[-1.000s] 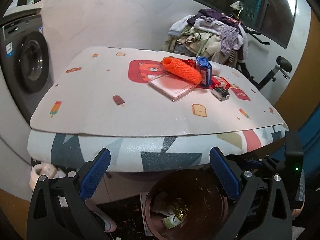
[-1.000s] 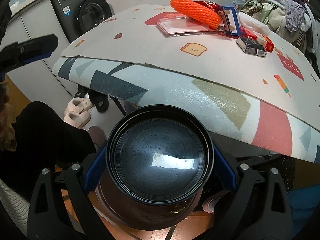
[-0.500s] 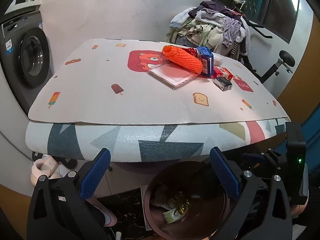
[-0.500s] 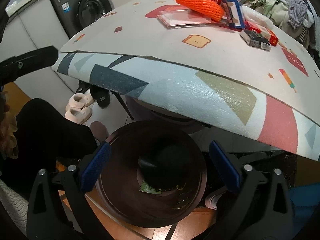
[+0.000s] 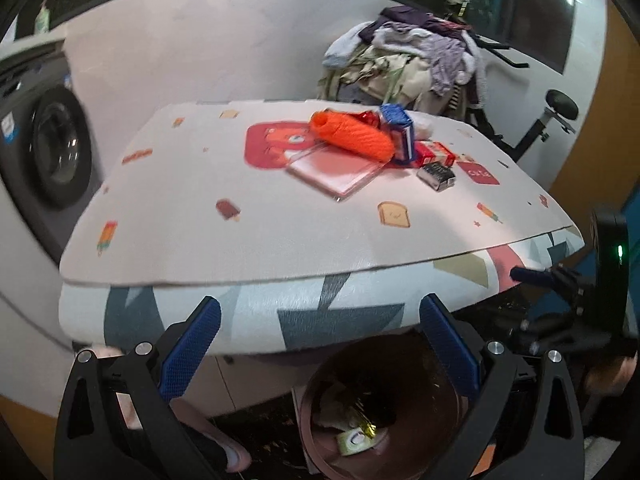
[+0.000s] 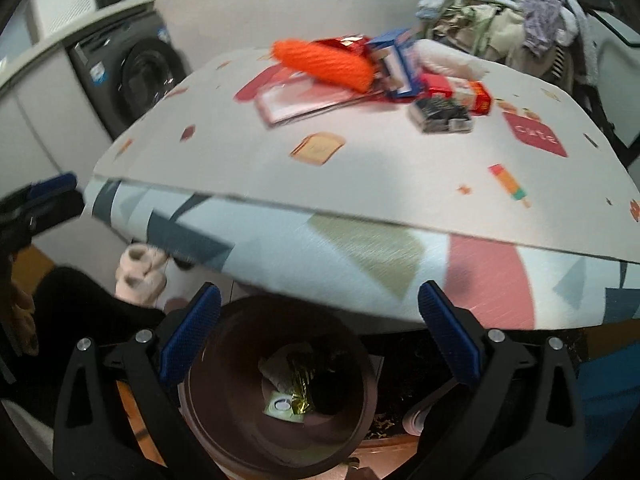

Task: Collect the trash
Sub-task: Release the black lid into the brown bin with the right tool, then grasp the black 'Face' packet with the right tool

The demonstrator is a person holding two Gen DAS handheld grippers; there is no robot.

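The right gripper (image 6: 318, 328) hangs over the brown bin (image 6: 276, 380) on the floor, tilted downward, its 2 blue-padded jaws spread wide with nothing between them; they finished opening just now. The bin's mouth sits below and between the jaws, a little to the left, and scraps lie at its bottom: a gold foil wrapper (image 6: 300, 384) and a small pale green packet (image 6: 282, 405).

The left gripper (image 5: 320, 344) is released too, jaws wide and empty, pointing down at the table edge, with the same bin (image 5: 384, 412) below it and toward its right jaw.

The trash not yet collected lies well apart from both grippers, at the far side of the table (image 5: 280, 236): an orange foam net (image 5: 352, 140) resting on a clear flat case (image 5: 336, 170), a blue carton (image 5: 398, 130) just beside the net, a red box (image 5: 436, 154) and a small dark pack (image 5: 436, 176) near it.

A pile of clothes (image 5: 412, 60) rises behind the table, and a washing machine (image 5: 44, 140) stands to the left.
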